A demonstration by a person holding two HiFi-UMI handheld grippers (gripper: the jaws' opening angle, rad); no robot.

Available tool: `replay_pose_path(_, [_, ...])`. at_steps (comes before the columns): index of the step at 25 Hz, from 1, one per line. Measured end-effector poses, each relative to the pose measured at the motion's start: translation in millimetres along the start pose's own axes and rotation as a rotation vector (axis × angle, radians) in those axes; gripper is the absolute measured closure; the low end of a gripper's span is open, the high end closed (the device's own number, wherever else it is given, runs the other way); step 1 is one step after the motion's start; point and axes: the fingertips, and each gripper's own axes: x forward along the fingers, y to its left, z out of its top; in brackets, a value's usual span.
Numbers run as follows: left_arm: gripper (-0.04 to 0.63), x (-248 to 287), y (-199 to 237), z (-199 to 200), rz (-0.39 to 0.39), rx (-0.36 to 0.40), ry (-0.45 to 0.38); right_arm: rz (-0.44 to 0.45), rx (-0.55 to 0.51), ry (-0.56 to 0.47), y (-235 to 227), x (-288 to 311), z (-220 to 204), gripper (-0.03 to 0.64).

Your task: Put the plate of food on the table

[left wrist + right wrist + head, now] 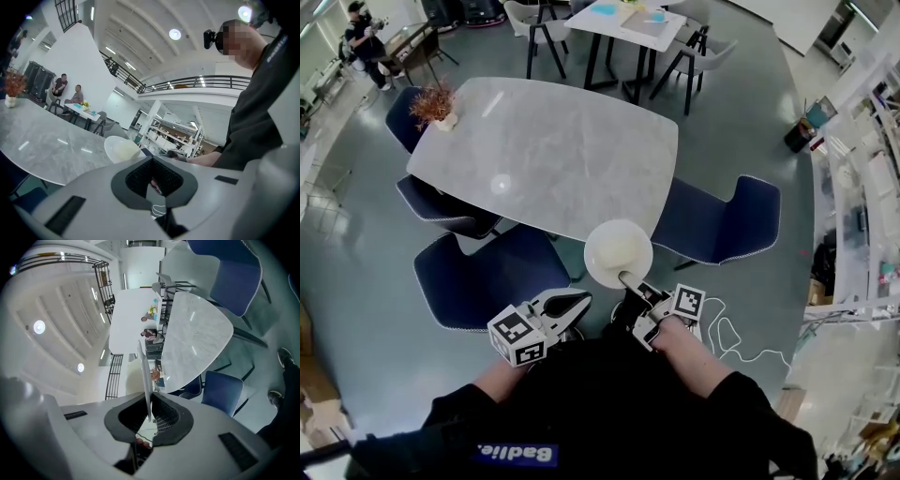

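Jaws of the right gripper (626,278) are clamped narrow on the near rim of the plate (619,251). The right gripper view shows that rim edge-on between the pads, while the head view shows only pale food from above. Left gripper (579,302) jaws are together, empty. The plate is held at the worktop's (544,150) near edge, between blue chairs (478,277). Open surface lies ahead, with a potted plant (436,105) at the far corner. Both grippers point roughly level, close to the body.

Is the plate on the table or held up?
Held up: the right gripper is shut on the rim of the plate, and the table lies beyond.
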Motion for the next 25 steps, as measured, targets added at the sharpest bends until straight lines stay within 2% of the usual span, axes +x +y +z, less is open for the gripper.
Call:
replay_pose_path(7, [0.588, 34, 31, 23, 0.095, -0.006, -0.009, 0.0, 0.008, 0.069, -2, 28, 58, 0.591])
replay_pose_path(15, [0.589, 60, 64, 57, 0.205, -0.04, -0.048, -0.04, 0.02, 0.122, -10, 69, 121, 0.591])
replay_pose_path(21, [0.588, 60, 79, 57, 0.231, -0.047, -0.053, -0.048, 0.014, 0.125, -23, 97, 138, 0.591])
replay_pose_path(25, [0.589, 53, 92, 58, 0.214, -0.039, -0.05, -0.058, 0.018, 0.088, -33, 115, 145, 0.591])
